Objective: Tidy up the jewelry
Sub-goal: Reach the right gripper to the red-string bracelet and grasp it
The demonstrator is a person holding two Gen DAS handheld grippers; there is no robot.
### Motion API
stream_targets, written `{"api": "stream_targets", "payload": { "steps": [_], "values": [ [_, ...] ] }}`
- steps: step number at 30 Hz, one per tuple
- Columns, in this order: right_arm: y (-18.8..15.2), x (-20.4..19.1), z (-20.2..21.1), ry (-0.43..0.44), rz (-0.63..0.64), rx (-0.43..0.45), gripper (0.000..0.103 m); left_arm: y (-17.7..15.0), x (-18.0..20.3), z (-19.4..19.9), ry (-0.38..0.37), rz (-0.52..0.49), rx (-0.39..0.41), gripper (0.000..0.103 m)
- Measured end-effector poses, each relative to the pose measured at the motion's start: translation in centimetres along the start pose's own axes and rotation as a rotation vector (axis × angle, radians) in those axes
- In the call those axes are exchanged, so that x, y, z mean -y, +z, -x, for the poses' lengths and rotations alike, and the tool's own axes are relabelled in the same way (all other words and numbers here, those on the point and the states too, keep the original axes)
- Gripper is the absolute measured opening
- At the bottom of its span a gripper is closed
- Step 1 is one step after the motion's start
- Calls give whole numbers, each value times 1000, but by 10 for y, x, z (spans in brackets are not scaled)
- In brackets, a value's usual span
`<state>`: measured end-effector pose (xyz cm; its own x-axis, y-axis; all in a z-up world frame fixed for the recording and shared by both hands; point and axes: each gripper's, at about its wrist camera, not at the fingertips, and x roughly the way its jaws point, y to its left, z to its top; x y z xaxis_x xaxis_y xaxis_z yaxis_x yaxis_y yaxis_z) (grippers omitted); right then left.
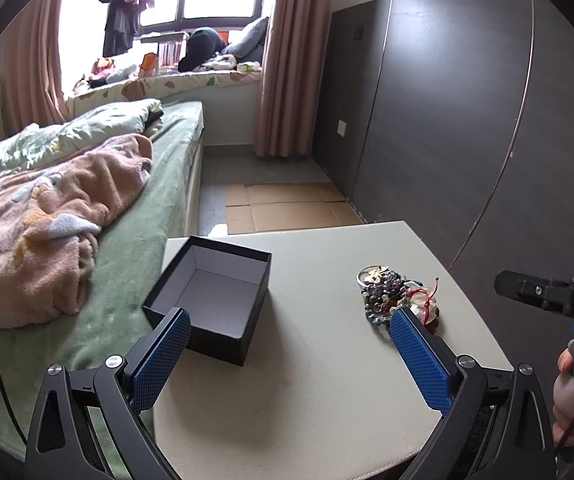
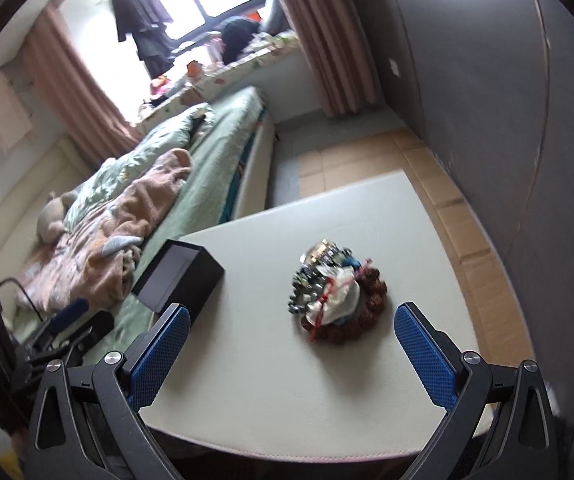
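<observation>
On the cream padded table [image 2: 327, 392], both claws gape empty; ahead of the right gripper [image 2: 291, 344] lies a tangled heap of beaded bracelets [image 2: 337, 294], light, slippery, best pinched at the brown bead loop, with the open black cardboard box [image 1: 211, 296] by the left gripper [image 1: 291, 344].

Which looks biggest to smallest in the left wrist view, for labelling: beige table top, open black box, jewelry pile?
1. Beige table top
2. Open black box, nearer the camera, which may flatter it
3. Jewelry pile
</observation>
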<state>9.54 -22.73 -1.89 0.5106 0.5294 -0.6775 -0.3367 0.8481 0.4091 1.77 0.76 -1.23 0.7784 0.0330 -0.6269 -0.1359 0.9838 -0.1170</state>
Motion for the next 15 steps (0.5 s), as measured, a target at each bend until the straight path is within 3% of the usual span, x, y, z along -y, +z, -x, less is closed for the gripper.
{"api": "stream_targets", "payload": {
  "steps": [2, 5, 12, 15],
  "values": [
    [3, 9, -6, 9, -69, -9, 102, 3, 6, -8, -6, -7, -22, 98],
    [5, 19, -14, 36, -140, -33, 91, 6, 13, -18, -38, -2, -34, 97],
    [6, 37, -53, 56, -270, -124, 59, 11, 27, -46, -63, 8, -102, 75],
    [7, 37, -71, 72, -295, -162, 51, 11, 30, -56, -60, 14, -121, 72]
  ]
}}
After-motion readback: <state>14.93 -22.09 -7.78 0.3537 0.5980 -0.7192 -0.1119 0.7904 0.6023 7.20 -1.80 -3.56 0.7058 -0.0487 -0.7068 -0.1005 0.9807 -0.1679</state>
